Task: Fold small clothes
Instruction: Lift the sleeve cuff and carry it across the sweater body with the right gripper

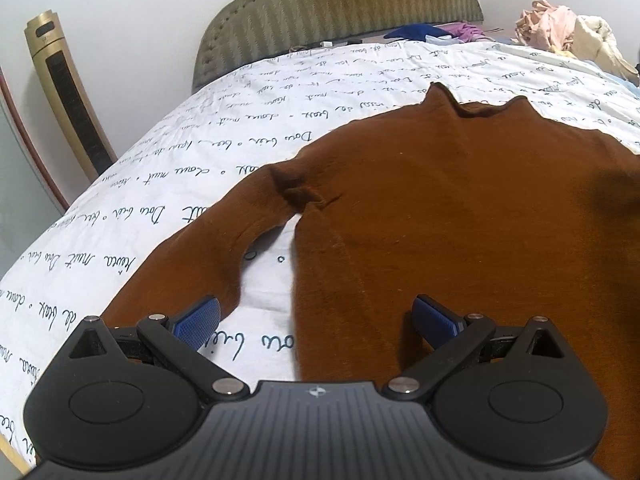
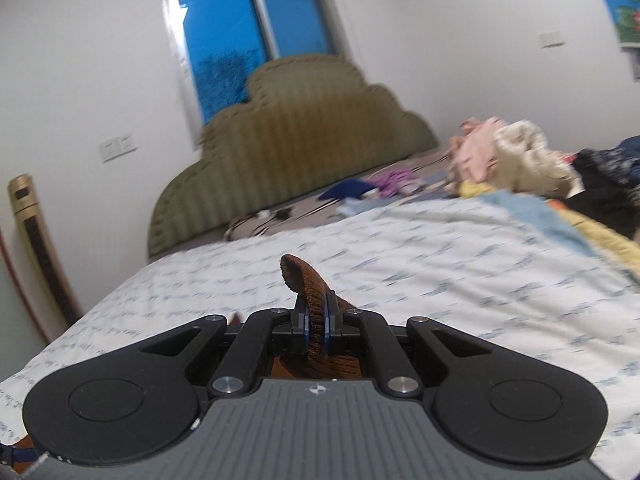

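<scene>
A: Left wrist view: the brown sweater lies flat on the bed. And the left gripper?

B: Spread wide above it, empty. The right gripper is clamped on a ribbed sweater edge.

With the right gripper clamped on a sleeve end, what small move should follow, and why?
Probably carry the cuff across onto the sweater body, then release. The right gripper pinches it; the left gripper hovers open above the flat body.
</scene>
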Demonstrator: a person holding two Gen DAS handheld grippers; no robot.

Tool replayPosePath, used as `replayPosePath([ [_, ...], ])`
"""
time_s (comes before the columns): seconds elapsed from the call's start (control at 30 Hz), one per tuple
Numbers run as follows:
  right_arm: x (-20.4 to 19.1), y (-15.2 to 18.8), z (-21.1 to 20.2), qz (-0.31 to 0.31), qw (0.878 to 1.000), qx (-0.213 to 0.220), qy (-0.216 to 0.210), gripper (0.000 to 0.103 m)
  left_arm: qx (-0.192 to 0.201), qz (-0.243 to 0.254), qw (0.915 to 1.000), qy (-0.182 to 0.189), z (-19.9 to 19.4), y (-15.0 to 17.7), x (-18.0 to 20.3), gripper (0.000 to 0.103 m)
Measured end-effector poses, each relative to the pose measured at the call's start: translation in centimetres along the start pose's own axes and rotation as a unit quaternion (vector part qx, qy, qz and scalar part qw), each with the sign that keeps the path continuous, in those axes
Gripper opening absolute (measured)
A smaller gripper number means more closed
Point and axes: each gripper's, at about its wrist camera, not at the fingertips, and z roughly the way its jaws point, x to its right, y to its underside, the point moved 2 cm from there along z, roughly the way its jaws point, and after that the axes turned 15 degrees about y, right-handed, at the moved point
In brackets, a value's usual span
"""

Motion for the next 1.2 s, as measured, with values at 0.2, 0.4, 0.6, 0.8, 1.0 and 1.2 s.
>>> replayPosePath([
  [0.2, -4.3, 1.2, 1.7, -0.004, 0.999, -0.03, -0.034, 0.009, -0.004, -0.005, 1.0, 0.001, 0.2, 0.3, -0.6, 0.103],
  [0.4, -9.2, 2.5, 3.4, -0.017, 0.995, -0.062, -0.073, 0.009, -0.003, -0.009, 1.0, 0.001, 0.1, 0.6, -1.1, 0.103],
  [0.6, -14.9, 4.0, 5.6, -0.027, 0.988, -0.099, -0.116, 0.009, -0.003, -0.011, 0.9999, -0.001, 0.0, 0.8, -1.6, 0.103],
  [0.8, -19.7, 6.2, 7.3, -0.059, 0.981, -0.13, -0.133, 0.009, -0.003, -0.015, 0.9999, -0.006, -0.1, 1.1, -2.3, 0.103],
  [1.0, -22.0, 8.2, 8.8, -0.077, 0.973, -0.165, -0.143, 0.011, -0.004, -0.014, 0.9999, -0.007, -0.1, 1.2, -2.3, 0.103],
  [1.2, -21.7, 10.8, 10.5, -0.066, 0.958, -0.232, -0.157, 0.039, -0.004, -0.013, 0.9999, -0.01, -0.2, 1.3, -2.5, 0.103],
])
